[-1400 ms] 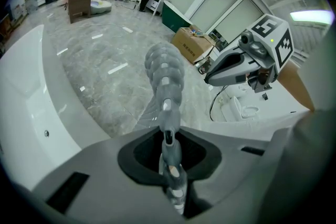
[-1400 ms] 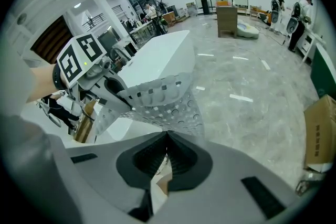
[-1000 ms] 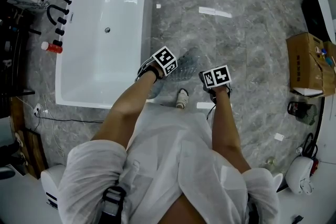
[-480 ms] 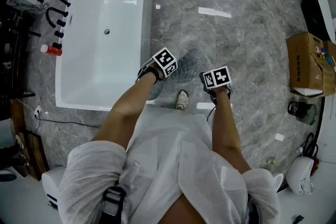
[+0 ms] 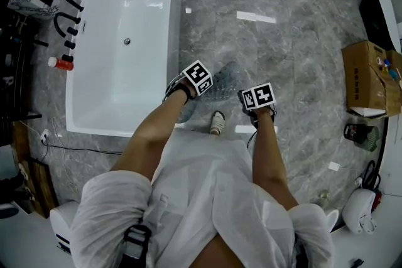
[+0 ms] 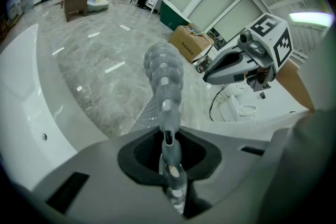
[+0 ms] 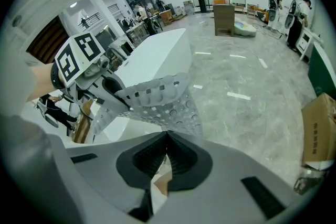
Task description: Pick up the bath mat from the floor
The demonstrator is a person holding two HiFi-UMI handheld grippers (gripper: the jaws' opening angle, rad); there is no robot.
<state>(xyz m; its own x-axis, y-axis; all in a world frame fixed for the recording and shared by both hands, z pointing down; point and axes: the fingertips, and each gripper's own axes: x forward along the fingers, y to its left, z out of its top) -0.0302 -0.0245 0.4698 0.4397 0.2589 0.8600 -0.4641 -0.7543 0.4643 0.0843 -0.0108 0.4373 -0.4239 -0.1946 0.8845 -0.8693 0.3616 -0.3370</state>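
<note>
The bath mat [image 5: 221, 80] is a translucent grey sheet with holes and suction cups. It hangs off the floor, stretched between my two grippers. In the head view my left gripper [image 5: 200, 76] holds its left end and my right gripper [image 5: 256, 97] its right end, beside the tub's corner. The left gripper view shows the mat [image 6: 164, 76] edge-on, with the left gripper [image 6: 168, 150] shut on it and the right gripper [image 6: 247, 57] beyond. In the right gripper view the mat [image 7: 163, 103] spreads from my right gripper [image 7: 167, 136], shut on its edge, towards the left gripper [image 7: 89, 68].
A white bathtub [image 5: 125, 41] stands to the left, with a tap and a red-capped bottle [image 5: 61, 63] beside it. A cardboard box [image 5: 367, 75] sits at the right and a white toilet [image 5: 358, 207] at the lower right. My shoe [image 5: 217, 121] is on the grey marble floor below the mat.
Both grippers keep their hold on the mat. The whole view has shifted slightly; nothing else has moved.
</note>
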